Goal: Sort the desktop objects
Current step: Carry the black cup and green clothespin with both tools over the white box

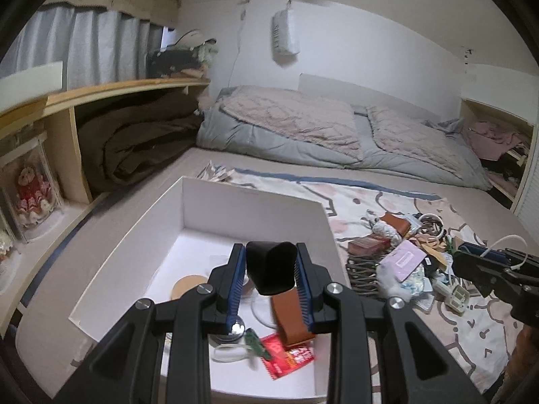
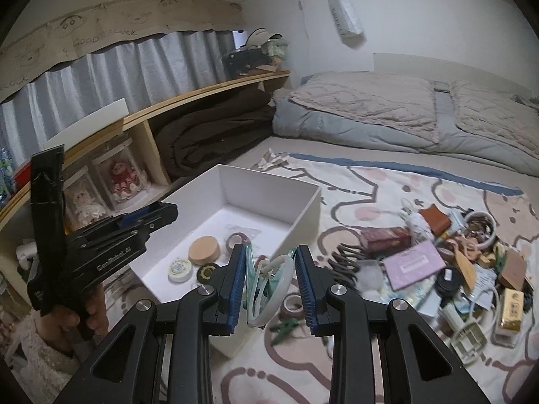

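The left gripper (image 1: 269, 271) is clamping a black, rounded wedge-shaped object (image 1: 269, 267) between its blue pads, with a tan leather strap (image 1: 290, 316) hanging from it toward six o'clock; the thing is hovering over the near half of the white box (image 1: 188, 202). The right gripper (image 2: 269, 276) is pinching a bundle of pale, glossy rings and clear greenish plastic (image 2: 269, 281) at a narrow opening, hanging over the box's near right corner. The white box (image 2: 310, 198) is sitting open on the patterned blanket (image 2: 387, 181), rectangular with tall plain walls. Inside it, in the right wrist view, a round wooden lid (image 2: 203, 249) is lying near the middle, a small white tin (image 2: 180, 269) at seven o'clock from it, a dark ring-shaped piece (image 2: 206, 272) just beside that, and a roll of brown tape (image 2: 237, 238) at three o'clock. The left wrist view is also showing a red printed packet (image 1: 289, 357) and a small green clip (image 1: 256, 340) near the box's front. At three o'clock from the box, the unsorted pile (image 2: 438, 256) is sprawling across the blanket.
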